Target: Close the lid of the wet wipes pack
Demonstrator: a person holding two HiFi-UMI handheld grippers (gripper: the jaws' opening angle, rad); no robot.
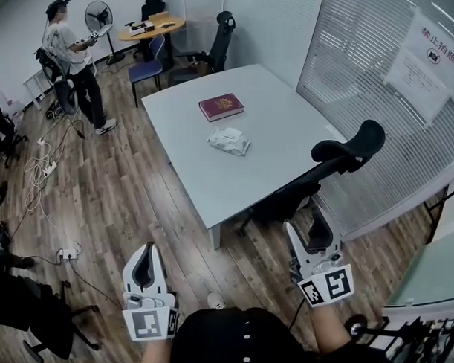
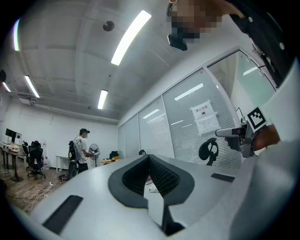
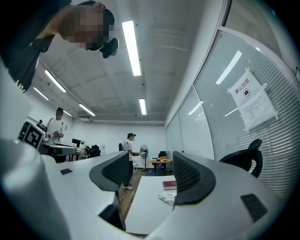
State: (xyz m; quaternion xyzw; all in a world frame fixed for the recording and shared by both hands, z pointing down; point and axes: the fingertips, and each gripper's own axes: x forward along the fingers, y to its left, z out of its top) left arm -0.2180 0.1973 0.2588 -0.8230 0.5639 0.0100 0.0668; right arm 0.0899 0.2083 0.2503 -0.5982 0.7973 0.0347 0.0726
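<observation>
The wet wipes pack [image 1: 228,141] is a white crumpled pouch lying near the middle of the grey table [image 1: 285,130]; its lid is too small to make out. It also shows far ahead in the right gripper view as the pack [image 3: 168,198], and through the left jaws' slit as the pack [image 2: 153,188]. Both grippers are held low, near the person's body and well short of the table. My left gripper [image 1: 148,247] [image 2: 149,158] has its tips touching and holds nothing. My right gripper [image 1: 306,230] [image 3: 151,174] is open and empty.
A dark red book [image 1: 221,106] [image 3: 169,184] lies beyond the pack. A black office chair [image 1: 338,162] stands at the table's right near corner, in front of my right gripper. A person [image 1: 74,63] stands far left among chairs and floor cables. Blinds [image 1: 372,75] line the right wall.
</observation>
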